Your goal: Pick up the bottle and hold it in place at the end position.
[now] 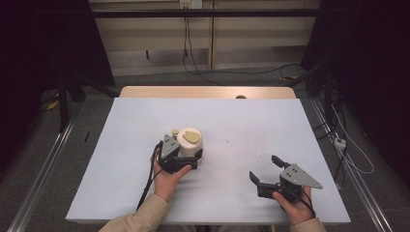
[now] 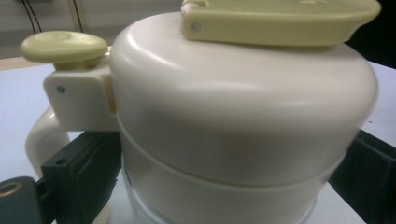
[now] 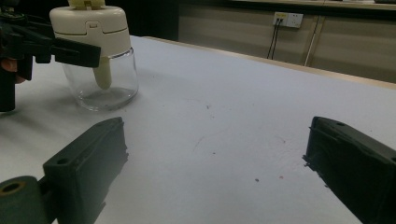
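Left gripper clamps the cream plastic upper body of a clear glass jug with cream lid and yellow-green flap, one jaw on each side. Jug stands upright near the middle of the white-covered bench, slightly toward its left edge; its handle curves beside one jaw. Right gripper rests spread wide and empty near the bench's near right corner, well apart from the jug.
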Tool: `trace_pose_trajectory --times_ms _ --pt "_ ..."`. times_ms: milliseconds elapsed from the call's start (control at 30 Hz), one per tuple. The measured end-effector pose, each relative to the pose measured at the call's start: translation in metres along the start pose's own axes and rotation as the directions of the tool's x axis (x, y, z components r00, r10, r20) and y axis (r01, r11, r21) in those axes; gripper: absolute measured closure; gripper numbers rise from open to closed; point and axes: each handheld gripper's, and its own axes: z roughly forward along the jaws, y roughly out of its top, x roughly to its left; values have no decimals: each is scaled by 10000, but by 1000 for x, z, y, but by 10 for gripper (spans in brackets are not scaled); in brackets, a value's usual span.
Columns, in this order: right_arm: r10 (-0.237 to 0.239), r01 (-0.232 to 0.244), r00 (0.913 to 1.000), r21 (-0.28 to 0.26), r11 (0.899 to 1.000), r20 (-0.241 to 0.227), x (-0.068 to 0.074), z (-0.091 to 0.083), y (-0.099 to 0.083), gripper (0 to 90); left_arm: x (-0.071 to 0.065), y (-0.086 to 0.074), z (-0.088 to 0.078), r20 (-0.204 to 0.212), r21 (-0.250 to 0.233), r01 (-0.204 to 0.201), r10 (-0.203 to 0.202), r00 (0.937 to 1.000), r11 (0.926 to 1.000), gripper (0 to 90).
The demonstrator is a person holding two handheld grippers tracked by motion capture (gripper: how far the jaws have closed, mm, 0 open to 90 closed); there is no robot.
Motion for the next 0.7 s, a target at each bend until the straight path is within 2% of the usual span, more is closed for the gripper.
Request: trace_pose_trajectory --times_ms 333,567,700 --pt "11 -11 10000 3 10000 -15 0 0 0 46 -2 0 7 -269 -3 -220 220 9994 9998 37" --pt "-9 9 10000 27 10000 -56 0 0 0 45 -4 -1 12 -364 -176 -30 24 9993 9998 39" --pt "14 -14 10000 11 10000 -67 0 0 0 46 -4 -1 12 -379 -204 -138 131 9992 9997 45"
